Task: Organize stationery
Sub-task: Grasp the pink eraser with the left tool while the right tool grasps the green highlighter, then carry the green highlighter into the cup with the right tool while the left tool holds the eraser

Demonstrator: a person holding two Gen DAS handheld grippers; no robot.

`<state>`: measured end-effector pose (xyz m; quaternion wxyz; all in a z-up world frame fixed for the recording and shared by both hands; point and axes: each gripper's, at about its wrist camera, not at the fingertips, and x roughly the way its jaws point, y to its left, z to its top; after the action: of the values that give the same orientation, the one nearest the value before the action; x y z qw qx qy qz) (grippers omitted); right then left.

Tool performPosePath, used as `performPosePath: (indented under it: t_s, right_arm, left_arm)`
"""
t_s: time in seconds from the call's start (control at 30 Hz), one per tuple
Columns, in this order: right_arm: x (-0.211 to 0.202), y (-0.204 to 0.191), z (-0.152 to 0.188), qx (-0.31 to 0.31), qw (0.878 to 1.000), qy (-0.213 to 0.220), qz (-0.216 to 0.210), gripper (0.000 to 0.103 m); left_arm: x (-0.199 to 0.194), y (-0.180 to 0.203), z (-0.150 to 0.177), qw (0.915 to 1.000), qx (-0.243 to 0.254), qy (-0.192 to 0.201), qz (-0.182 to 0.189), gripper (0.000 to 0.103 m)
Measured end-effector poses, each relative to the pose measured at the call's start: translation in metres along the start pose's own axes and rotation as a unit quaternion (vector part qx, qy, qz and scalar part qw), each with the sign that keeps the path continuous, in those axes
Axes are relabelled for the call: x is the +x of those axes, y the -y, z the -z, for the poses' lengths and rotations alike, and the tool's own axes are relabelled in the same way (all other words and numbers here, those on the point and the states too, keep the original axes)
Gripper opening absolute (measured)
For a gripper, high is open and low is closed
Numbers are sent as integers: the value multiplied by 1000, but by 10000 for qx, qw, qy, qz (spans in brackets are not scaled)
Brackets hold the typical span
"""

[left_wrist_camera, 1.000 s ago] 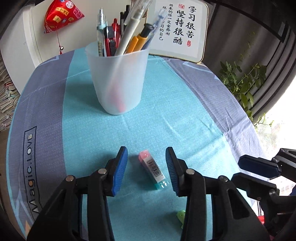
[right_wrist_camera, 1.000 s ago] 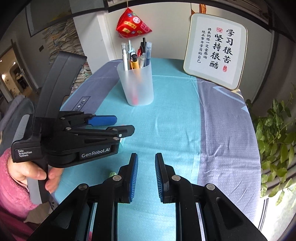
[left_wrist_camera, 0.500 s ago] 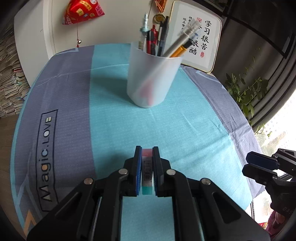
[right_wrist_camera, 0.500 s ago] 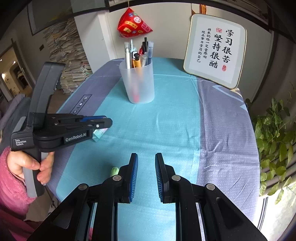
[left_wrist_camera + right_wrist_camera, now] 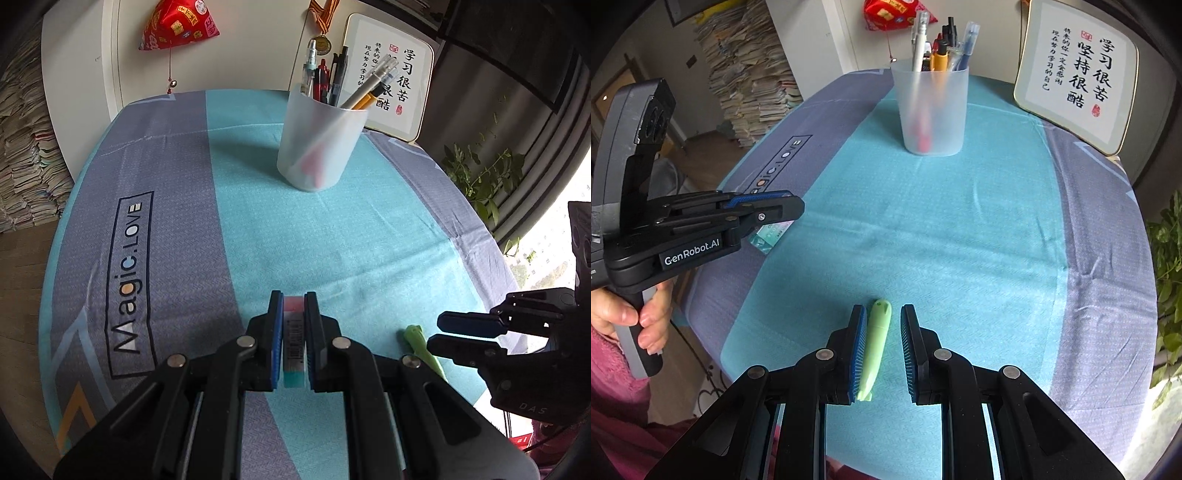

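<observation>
I see a round counter (image 5: pixel 1108 258) with a cloth in blue and grey bands, and the words "Magic.LOVE" printed on a grey band. At the far side stands a cloudy plastic cup (image 5: pixel 932 110) full of pens. Behind it leans a white sign (image 5: pixel 1078 74) with black writing. A red bag (image 5: pixel 177 26) hangs on the white wall. Tall piles of paper (image 5: pixel 750 74) stand on the floor to the left, and a green plant (image 5: pixel 484 177) grows to the right.

My left claw (image 5: pixel 294 321) is clamped tight on a small eraser (image 5: pixel 294 339). The eraser has a pink end, a white label with a barcode, and a teal end. I hold it up off the cloth, near the front edge of the counter. Its long side runs the same way as the claw fingers, pink end pointing away from me, toward the cup.

My right claw (image 5: pixel 883 347) is a little apart. A light green pen (image 5: pixel 875 347) lies flat on the blue band between its fingers. The pen lies close against the left finger; I cannot tell if they touch. There is a gap to the right finger. Its long side points away from me, toward the cup.

A hand (image 5: pixel 624 314) in a pink sleeve holds the left claw's handle.
</observation>
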<state>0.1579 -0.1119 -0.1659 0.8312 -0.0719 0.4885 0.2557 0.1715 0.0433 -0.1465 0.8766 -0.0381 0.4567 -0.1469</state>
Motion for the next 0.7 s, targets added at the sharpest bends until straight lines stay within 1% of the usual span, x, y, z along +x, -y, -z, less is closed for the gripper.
performPosePath:
  t_s: [0.13, 0.53, 0.7]
  right_arm:
    - [7, -5, -2, -17, 9999, -102, 69, 18]
    - [25, -11, -6, 76, 9990, -385, 225, 18]
    - [26, -11, -7, 52, 9989, -398, 224, 18]
  left_arm:
    - [0, 1, 4, 10000, 51, -41, 64, 9]
    - [11, 3, 9, 9996, 108, -266, 27, 10]
    - [14, 2, 10, 9994, 94, -347, -15, 14]
